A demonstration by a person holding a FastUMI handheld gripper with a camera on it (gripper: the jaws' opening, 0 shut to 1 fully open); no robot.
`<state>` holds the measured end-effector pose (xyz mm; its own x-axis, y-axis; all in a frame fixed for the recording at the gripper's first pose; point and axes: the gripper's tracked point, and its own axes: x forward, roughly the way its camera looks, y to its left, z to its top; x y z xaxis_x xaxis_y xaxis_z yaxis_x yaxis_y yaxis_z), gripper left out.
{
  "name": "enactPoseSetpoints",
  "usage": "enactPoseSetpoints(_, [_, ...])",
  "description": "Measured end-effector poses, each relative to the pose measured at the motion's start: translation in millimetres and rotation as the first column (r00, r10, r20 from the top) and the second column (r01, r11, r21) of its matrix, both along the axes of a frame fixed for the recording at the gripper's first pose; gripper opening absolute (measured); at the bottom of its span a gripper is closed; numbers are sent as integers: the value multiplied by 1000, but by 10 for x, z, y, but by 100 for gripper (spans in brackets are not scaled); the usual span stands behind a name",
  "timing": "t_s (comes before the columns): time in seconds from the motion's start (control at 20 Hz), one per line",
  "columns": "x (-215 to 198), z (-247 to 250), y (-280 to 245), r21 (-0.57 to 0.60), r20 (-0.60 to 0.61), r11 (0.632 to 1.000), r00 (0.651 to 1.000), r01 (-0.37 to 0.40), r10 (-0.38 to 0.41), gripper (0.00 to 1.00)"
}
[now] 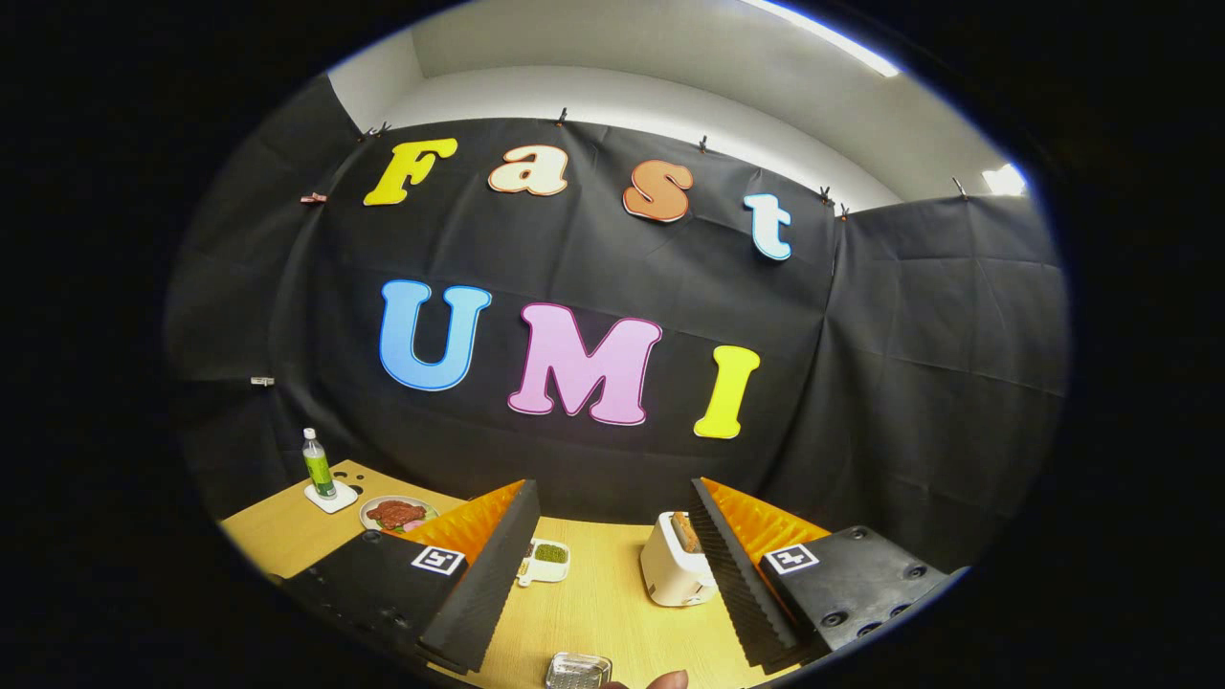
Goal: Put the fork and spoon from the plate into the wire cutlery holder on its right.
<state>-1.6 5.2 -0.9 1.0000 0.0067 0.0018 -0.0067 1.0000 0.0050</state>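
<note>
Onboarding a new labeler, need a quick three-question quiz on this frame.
1. True or false: the gripper has its jaws shut on a fork.
2. The green bottle stands on: A) a white coaster B) a bowl C) a book.
3. Fill in: the white toaster between the jaws holds a slice of ____.

Key: 1 false, the jaws are open and hold nothing. 2 A. 3 bread.
</note>
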Motion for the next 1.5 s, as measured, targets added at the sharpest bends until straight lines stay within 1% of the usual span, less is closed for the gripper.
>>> enactPoseSetpoints(0.2, [-9, -6, 11, 2, -2, 1000, 1000, -3, 3, 97])
enactPoseSetpoints(0.3, [-7, -25, 60, 1, -10, 1000, 1000, -20, 20, 97])
enactPoseSetpoints(0.4, [-5, -112, 208, 6, -44, 998, 997, -69, 69, 97])
enactPoseSetpoints(0.45, [-10, -184, 319, 15, -79, 994, 991, -106, 107, 97])
enactPoseSetpoints(0.55, [-55, -354, 637, 65, -156, 976, 964, -206, 214, 97])
enactPoseSetpoints(0.65, [-130, -548, 980, 136, -241, 946, 916, -295, 321, 97])
enactPoseSetpoints(0.75, [-220, -719, 1286, 200, -318, 910, 854, -364, 411, 98])
enactPoseSetpoints(0.85, [-307, -928, 1568, 243, -384, 880, 792, -409, 474, 98])
enactPoseSetpoints(0.95, [-402, -1165, 1826, 268, -448, 854, 727, -446, 520, 98])
enactPoseSetpoints(1.05, [-531, -1408, 2083, 302, -506, 824, 652, -479, 565, 99])
enactPoseSetpoints(1.2, [-666, -1730, 2476, 353, -571, 784, 546, -510, 613, 98])
enactPoseSetpoints(1.45, [-833, -2216, 3038, 349, -664, 738, 403, -577, 630, 97])
enactPoseSetpoints(1.5, [-872, -2343, 3140, 348, -682, 734, 380, -584, 625, 92])
